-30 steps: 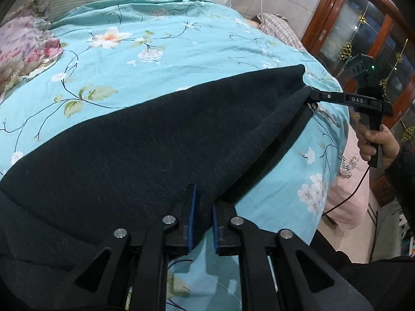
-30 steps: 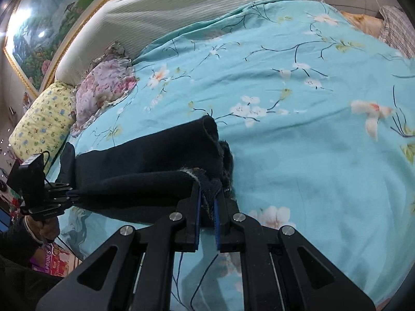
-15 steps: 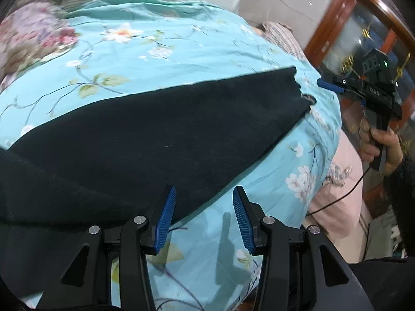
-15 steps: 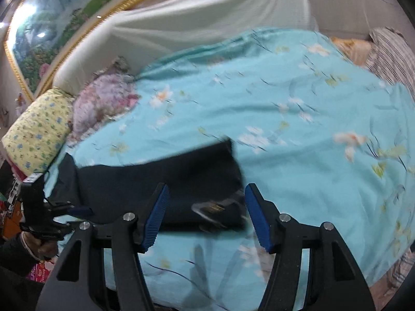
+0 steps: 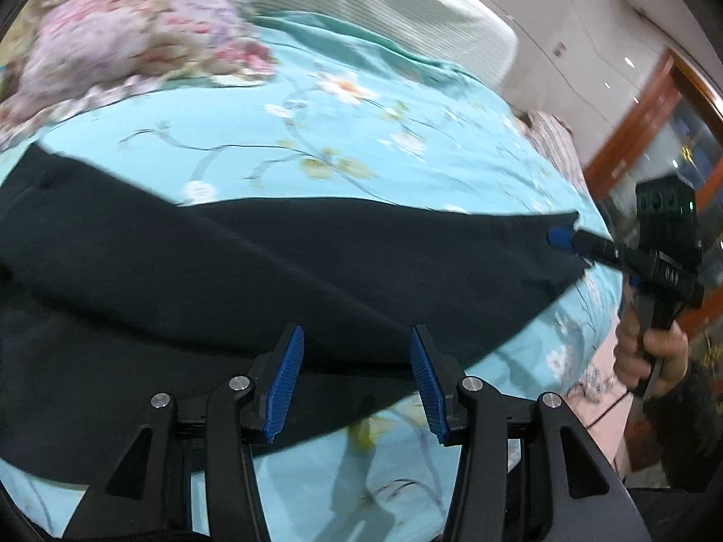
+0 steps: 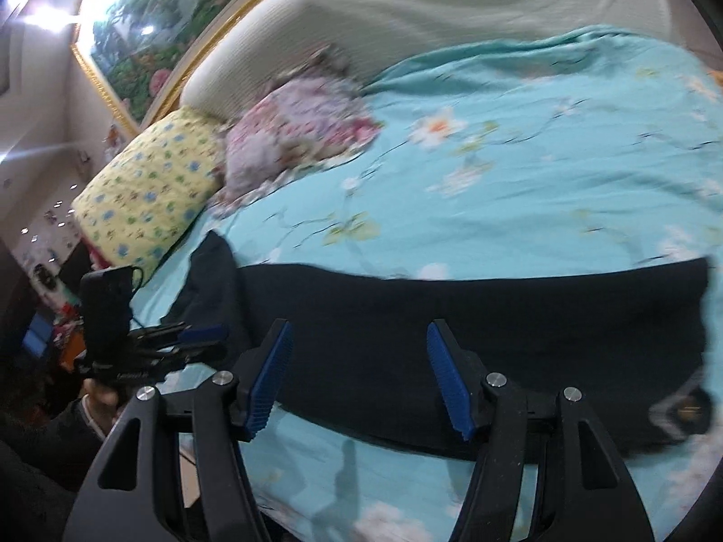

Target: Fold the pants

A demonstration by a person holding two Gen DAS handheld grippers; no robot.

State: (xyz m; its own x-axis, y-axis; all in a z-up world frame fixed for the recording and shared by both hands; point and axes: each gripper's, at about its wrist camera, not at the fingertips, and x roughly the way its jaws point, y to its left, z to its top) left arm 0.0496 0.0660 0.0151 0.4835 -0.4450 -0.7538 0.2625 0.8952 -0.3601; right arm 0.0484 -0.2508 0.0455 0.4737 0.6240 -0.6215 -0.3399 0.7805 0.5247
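Note:
Dark navy pants (image 5: 235,271) lie flat in a long band on the turquoise floral bedspread (image 5: 316,135). My left gripper (image 5: 357,379) is open and empty, above the pants' near edge. In the right wrist view the pants (image 6: 497,316) stretch across the frame, the button end (image 6: 682,411) at the right. My right gripper (image 6: 359,377) is open and empty above the pants' near edge. In the left wrist view the right gripper (image 5: 569,239) shows at the pants' far right end. In the right wrist view the left gripper (image 6: 199,338) is at the pants' left end.
A floral pink pillow (image 6: 298,131) and a yellow pillow (image 6: 144,189) lie at the head of the bed by a padded headboard (image 6: 406,13). A wooden glass cabinet (image 5: 655,135) stands past the bed's right side. The bed's edge runs just below both grippers.
One second ago both grippers were shut on the pants. They have opened, let the cloth drop flat on the bed and pulled back. The views have swung towards the pillows.

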